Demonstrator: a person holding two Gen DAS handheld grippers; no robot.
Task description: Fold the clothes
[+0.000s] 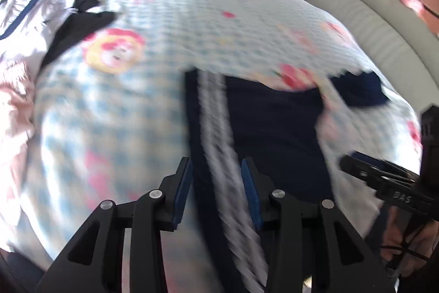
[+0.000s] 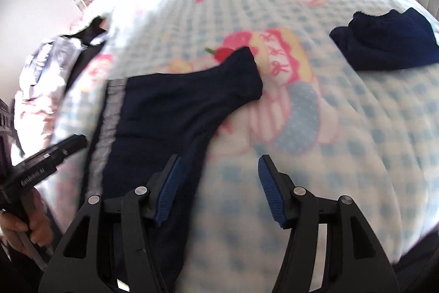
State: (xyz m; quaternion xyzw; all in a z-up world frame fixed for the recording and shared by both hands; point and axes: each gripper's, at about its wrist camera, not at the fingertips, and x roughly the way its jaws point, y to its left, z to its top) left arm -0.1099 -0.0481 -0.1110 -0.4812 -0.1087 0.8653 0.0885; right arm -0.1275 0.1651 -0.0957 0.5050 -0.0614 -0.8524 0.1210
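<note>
**Operator:** Spreading the navy garment [image 2: 175, 111] flat on the bed [image 2: 343, 142] appears to be the step in hand. How should it be done well?

**Technician:** Taken from left to right: the pile of unfolded clothes [image 1: 24, 26] at the far left is to be left alone. The left tongs [image 1: 216, 188] are held open and empty over the striped side seam [image 1: 216, 128] of the garment; that edge should be gripped at the seam only, so the patterned blanket beneath is not caught. The right tongs [image 2: 216, 191] are also open and empty, one finger over the navy cloth, the other over bare blanket. The opposite edge should be taken and both pulled apart evenly before any fold is made.

**Operator:** What is shown in one view only?

**Technician:** The spread leg end [image 2: 241, 73] is fully seen in the right wrist view; in the left it is hidden by a blanket ridge. The second dark item [image 2: 384, 43] lies well apart, plainer on the right. Motion blur limits detail in both.
</note>
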